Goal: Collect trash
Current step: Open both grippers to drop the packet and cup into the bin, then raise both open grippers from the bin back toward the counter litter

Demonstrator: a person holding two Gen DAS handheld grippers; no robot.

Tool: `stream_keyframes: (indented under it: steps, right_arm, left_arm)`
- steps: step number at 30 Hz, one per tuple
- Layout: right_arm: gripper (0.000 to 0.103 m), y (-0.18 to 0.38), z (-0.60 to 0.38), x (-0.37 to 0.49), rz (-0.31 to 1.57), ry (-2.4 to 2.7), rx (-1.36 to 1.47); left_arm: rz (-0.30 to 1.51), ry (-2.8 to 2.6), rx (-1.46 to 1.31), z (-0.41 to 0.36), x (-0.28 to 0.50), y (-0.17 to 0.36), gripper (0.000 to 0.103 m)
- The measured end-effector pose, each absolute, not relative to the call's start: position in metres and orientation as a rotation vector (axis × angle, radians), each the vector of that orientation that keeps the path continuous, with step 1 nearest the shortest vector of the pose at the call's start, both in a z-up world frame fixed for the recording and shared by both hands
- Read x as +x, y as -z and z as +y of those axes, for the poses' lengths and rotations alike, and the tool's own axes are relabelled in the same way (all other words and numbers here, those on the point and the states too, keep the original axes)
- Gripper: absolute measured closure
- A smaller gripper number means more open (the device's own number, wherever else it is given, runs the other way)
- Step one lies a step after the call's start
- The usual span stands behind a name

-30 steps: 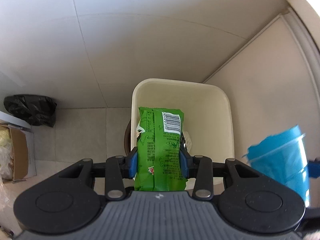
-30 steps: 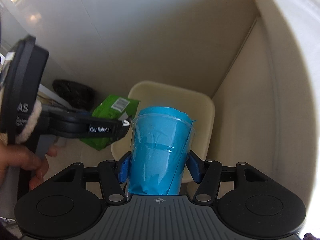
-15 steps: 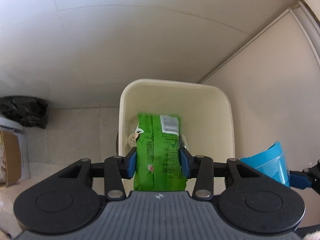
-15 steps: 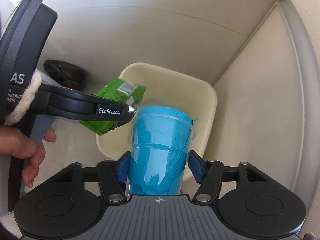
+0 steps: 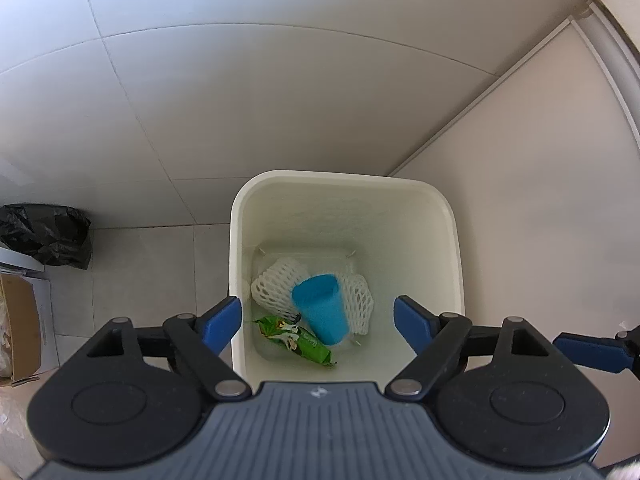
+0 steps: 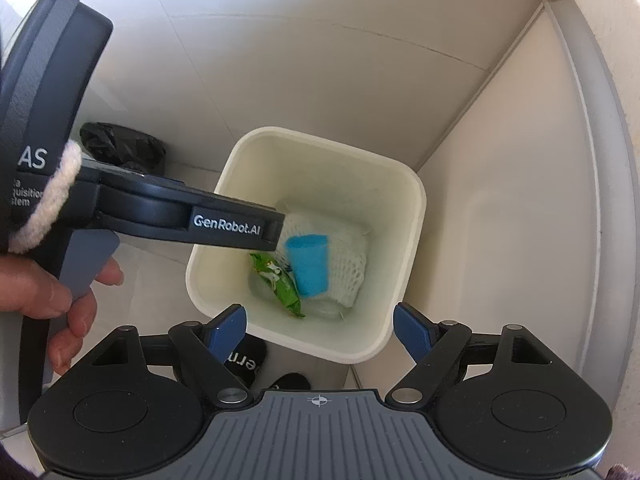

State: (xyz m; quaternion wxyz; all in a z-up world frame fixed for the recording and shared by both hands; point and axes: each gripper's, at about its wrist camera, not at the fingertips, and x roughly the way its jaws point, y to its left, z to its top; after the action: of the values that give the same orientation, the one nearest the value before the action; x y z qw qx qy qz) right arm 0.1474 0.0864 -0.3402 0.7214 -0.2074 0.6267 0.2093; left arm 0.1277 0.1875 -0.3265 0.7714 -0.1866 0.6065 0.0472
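— Where, the blue plastic cup (image 5: 320, 314) and the crinkly green snack bag (image 5: 298, 338)?
— Down in the cream square bin (image 5: 454, 240), on white foam netting (image 5: 276, 288).
— And the left gripper (image 5: 318, 318), the right gripper (image 6: 320, 330)?
— Just been opening; wide apart now, holding nothing.

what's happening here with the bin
A person holds both grippers over a cream trash bin. The left gripper and right gripper have just been opening, with nothing between their jaws. A blue cup and green snack wrapper lie at the bottom on white foam netting.
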Motion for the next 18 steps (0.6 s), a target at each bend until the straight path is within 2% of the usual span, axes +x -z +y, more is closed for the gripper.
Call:
stream_keyframes:
  steps: [18]
  right_arm:
    - [0.020, 0.294, 0.080, 0.142, 1.323, -0.515, -0.451]
  left_arm:
    - [1.275, -0.096, -0.383, 0.188, 0.126, 0.316, 0.022]
